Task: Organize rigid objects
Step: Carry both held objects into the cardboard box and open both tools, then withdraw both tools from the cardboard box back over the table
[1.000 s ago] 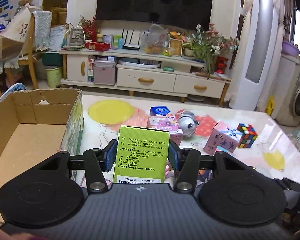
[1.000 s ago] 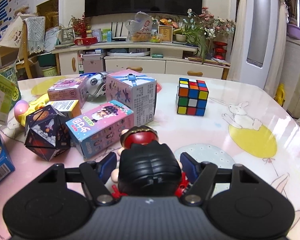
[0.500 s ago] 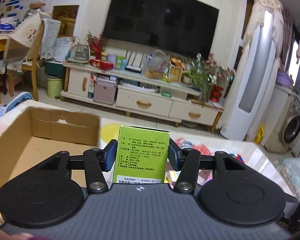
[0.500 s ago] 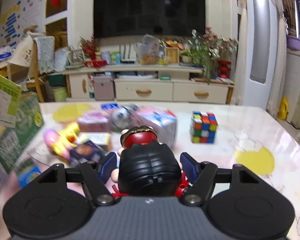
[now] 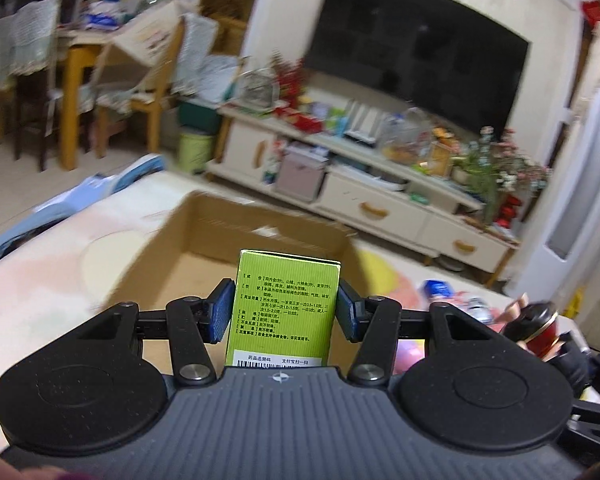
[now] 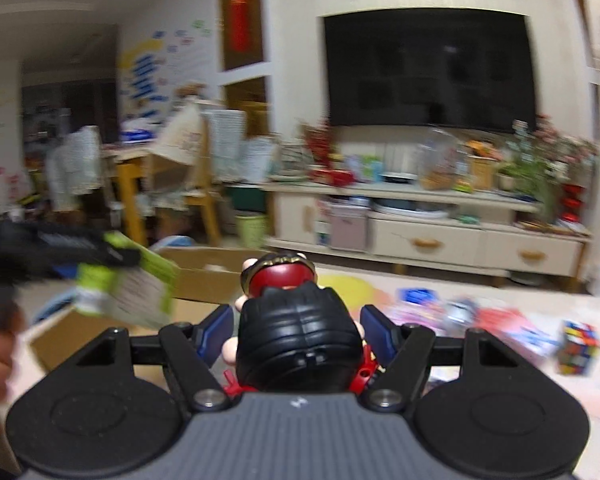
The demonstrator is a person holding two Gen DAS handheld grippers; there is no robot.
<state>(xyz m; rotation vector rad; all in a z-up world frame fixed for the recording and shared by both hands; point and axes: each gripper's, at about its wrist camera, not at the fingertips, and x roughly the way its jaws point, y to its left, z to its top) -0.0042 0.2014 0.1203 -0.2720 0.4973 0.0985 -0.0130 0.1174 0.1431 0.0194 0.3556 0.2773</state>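
Note:
My left gripper (image 5: 286, 310) is shut on a green medicine box (image 5: 286, 304), held upright above the open cardboard box (image 5: 204, 232). My right gripper (image 6: 298, 330) is shut on a toy figure (image 6: 296, 340) with black hair and a red headpiece, held above the table right of the cardboard box (image 6: 208, 276). The toy figure (image 5: 538, 326) shows at the right edge of the left wrist view. The green box (image 6: 128, 288) in the left gripper shows blurred at the left of the right wrist view.
Small boxes and toys (image 6: 460, 314) and a Rubik's cube (image 6: 578, 346) lie on the table to the right, blurred. A TV cabinet (image 5: 380, 196) and a yellow chair (image 5: 140, 80) stand beyond the table. A blue cloth (image 5: 80, 196) lies at the table's left edge.
Both grippers moved left and up with their objects. The left one is now over the cardboard box; the right one has swung toward the box, leaving the toys to its right.

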